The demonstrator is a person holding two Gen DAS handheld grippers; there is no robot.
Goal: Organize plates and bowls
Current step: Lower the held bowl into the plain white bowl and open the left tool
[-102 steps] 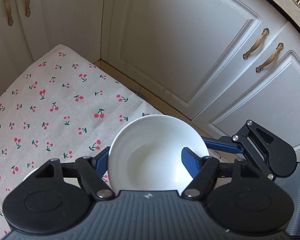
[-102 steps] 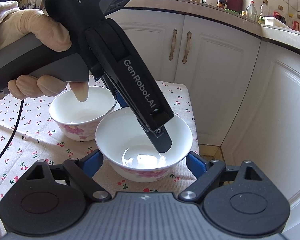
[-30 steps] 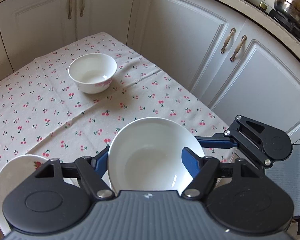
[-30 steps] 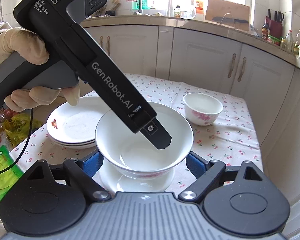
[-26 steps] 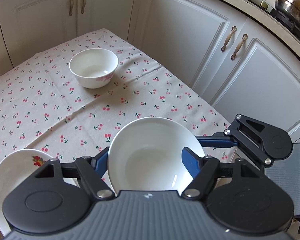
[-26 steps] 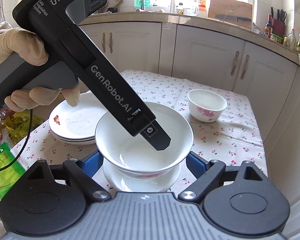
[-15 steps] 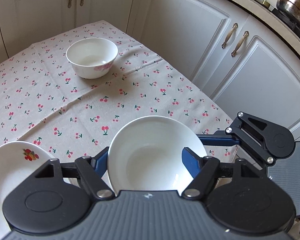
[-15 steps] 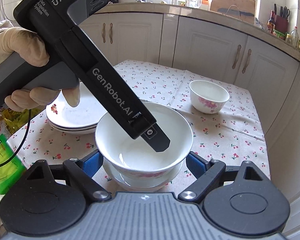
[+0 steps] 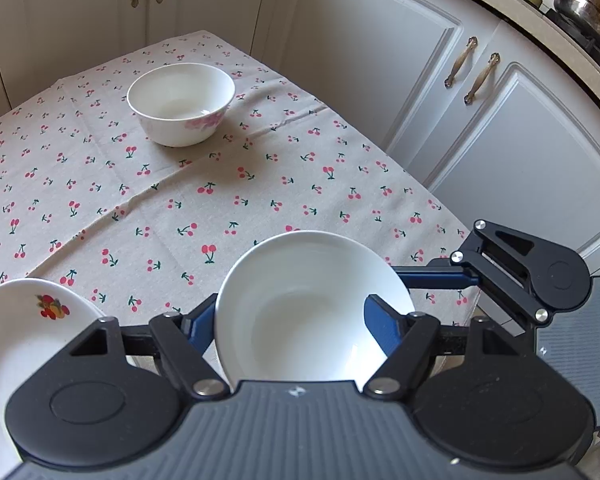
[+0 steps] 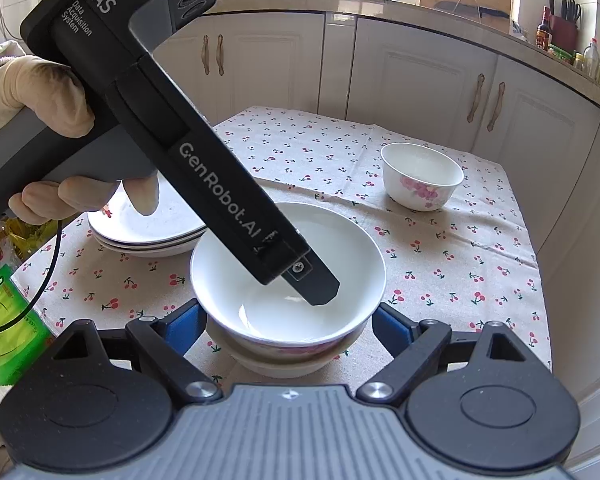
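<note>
Table (image 10: 480, 248) with the cherry-print cloth fills the space ahead of both my grippers; white cabinets (image 9: 380, 60) behind it.

Stack of plates (image 10: 148, 236) sits ahead-left of my right gripper, partly behind my gloved left hand (image 10: 48, 100). In the left wrist view one plate rim shows at the gripper's left.

Small flowered bowl (image 10: 422, 176) stands alone, ahead-right of the right gripper and well apart from it; far ahead-left of my left one.

Wide bowl (image 10: 288, 276) is the one in hand. Left gripper (image 9: 296, 320) is clamped on its rim, one finger inside, one outside. From the right wrist view it sits on or just above another bowl (image 10: 276, 362) underneath; I can't tell if it's fully seated.

Right gripper (image 10: 286, 328) is spread wide, blue pads either side of the stacked pair, touching nothing as far as I can see.

Step as I read it: nesting the wide bowl into the lower one. Next move: settle it level and centred, then let go with the left and pull the inner finger straight up without dragging the rim. After that the small bowl looks like the remaining loose piece.
</note>
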